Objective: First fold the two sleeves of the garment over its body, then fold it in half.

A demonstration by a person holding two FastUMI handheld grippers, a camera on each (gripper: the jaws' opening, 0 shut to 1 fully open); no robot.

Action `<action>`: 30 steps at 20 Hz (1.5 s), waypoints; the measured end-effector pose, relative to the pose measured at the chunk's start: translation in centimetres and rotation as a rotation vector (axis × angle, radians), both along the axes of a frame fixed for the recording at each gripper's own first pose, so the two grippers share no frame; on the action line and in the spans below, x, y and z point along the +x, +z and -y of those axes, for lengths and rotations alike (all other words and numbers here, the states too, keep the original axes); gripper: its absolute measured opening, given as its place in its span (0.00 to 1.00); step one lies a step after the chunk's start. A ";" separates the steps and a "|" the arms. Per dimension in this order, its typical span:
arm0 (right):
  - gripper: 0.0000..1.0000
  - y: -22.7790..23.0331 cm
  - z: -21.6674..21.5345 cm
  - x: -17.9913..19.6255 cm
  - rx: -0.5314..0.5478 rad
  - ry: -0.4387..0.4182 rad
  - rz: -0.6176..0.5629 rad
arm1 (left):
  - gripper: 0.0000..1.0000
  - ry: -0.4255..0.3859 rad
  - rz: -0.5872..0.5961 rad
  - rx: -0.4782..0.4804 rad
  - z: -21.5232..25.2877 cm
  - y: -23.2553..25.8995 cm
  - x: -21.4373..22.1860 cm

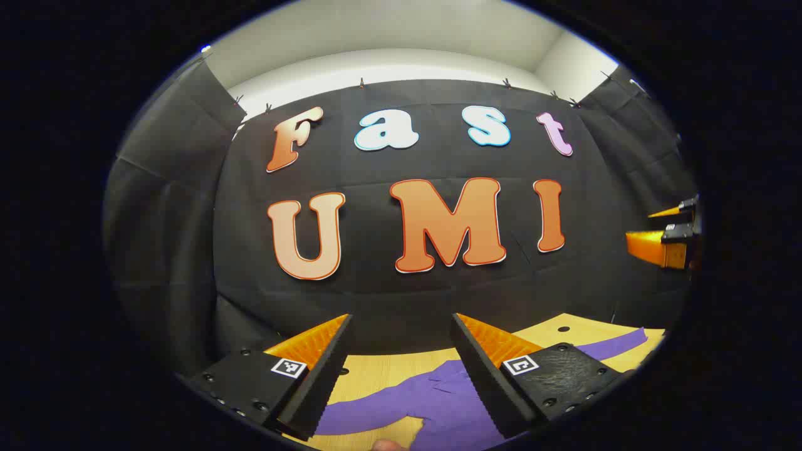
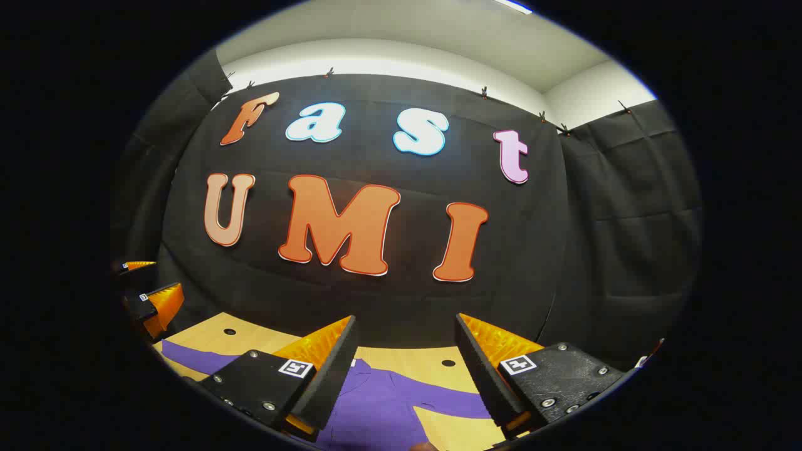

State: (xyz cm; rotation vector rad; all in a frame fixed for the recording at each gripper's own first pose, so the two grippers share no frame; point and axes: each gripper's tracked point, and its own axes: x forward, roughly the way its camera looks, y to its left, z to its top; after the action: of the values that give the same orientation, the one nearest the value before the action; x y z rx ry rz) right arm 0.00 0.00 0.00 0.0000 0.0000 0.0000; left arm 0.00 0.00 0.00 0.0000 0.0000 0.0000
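Hovering above a wooden tabletop, the left gripper and the right gripper both stand with jaws apart and nothing between them, as one purple garment lies spread flat below with its sleeves stretched out to either side. Neither sleeve appears folded yet, so the task looks to be at its very start. From the left gripper view, one sleeve runs toward the far right edge of the tabletop; from the right gripper view, another sleeve reaches left. The main risk ahead is a pinch that catches both layers of cloth or only a loose wrinkle, which would drag the whole body askew instead of turning a sleeve over it; a sleeve near the tabletop's edge could also slip off. Counted: one garment, two sleeves, two grippers, one tabletop with several small dark holes.
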 end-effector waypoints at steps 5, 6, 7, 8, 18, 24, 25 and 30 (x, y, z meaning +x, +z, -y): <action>0.93 -1.5 -0.6 -0.2 0.020 -0.016 -0.028 | 0.98 -0.015 -0.008 -0.014 -0.3 -0.5 0.3; 0.93 -1.6 -0.9 -0.3 0.029 -0.011 -0.032 | 0.98 -0.024 -0.005 -0.019 0.0 -0.5 0.4; 0.93 -1.9 -1.1 -0.3 0.032 -0.002 -0.043 | 0.98 -0.021 -0.010 -0.018 0.0 -0.4 0.5; 0.93 -2.2 -1.1 -0.1 0.023 0.008 -0.050 | 0.98 -0.017 -0.011 -0.020 0.0 -0.5 0.7; 0.93 -2.9 -0.9 3.3 0.027 0.107 -0.076 | 0.98 0.016 -0.028 0.003 4.2 0.0 2.8; 0.93 -2.4 -0.3 7.3 0.103 0.161 -0.107 | 0.98 0.000 0.024 -0.008 6.3 3.2 7.5; 0.93 -2.2 0.8 8.1 0.095 0.134 -0.084 | 0.98 0.007 0.041 0.002 6.3 3.5 7.7; 0.93 -4.1 3.1 10.3 0.078 0.071 -0.113 | 1.00 -0.007 0.006 0.009 7.3 1.9 7.9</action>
State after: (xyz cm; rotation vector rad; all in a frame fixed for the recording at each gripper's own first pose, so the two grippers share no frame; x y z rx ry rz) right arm 10.31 -3.09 -4.12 0.0776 0.1134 0.0709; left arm 7.93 -7.32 1.87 0.0085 -0.0064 -0.0068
